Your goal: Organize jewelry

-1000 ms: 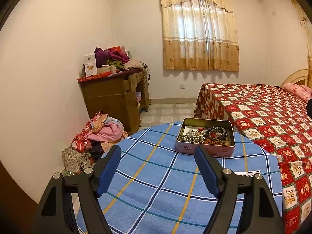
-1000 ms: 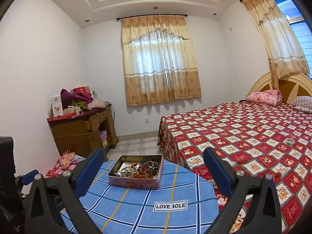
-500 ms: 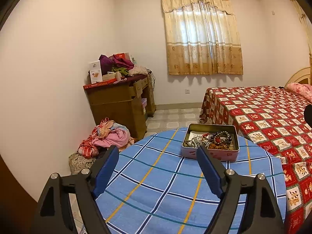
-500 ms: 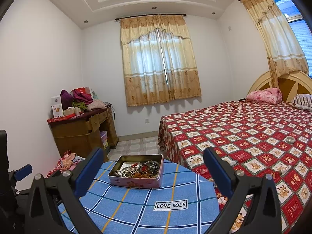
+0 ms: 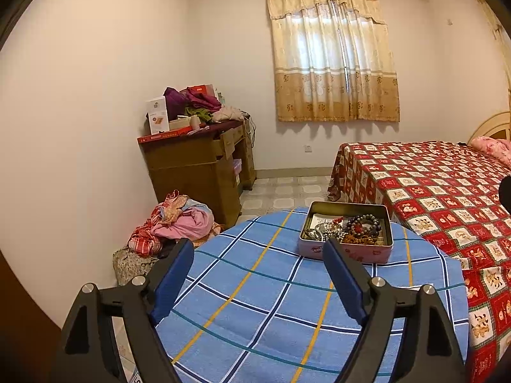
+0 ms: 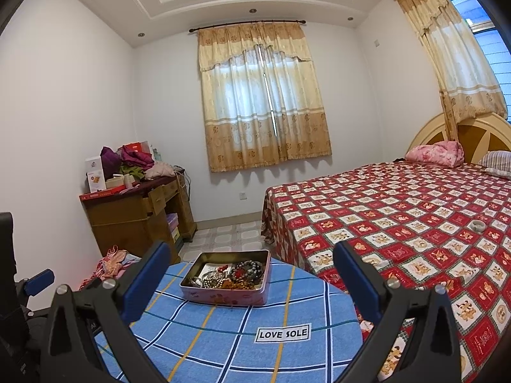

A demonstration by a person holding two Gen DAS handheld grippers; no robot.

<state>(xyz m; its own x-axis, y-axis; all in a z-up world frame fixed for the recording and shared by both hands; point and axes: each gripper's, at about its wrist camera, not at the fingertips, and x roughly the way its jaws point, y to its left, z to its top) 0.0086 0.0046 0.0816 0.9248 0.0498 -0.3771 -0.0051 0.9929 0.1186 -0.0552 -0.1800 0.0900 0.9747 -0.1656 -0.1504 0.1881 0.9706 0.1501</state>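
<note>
Beside the bed (image 6: pixel 399 210), a blue-checked table (image 5: pixel 255 303) bears the jewelry tin (image 5: pixel 345 249); both grippers gape empty.

A round bench (image 5: pixel 255 312) covered with a blue checked cloth crossed by yellow, white and teal lines fills the lower centre of both views, bearing toward its far edge a pink rectangular open tin (image 5: pixel 346 250) heaped with beaded jewelry (image 5: pixel 357 231), and a white "LOVE SOLE" label (image 6: pixel 283 333) nearer.
</note>
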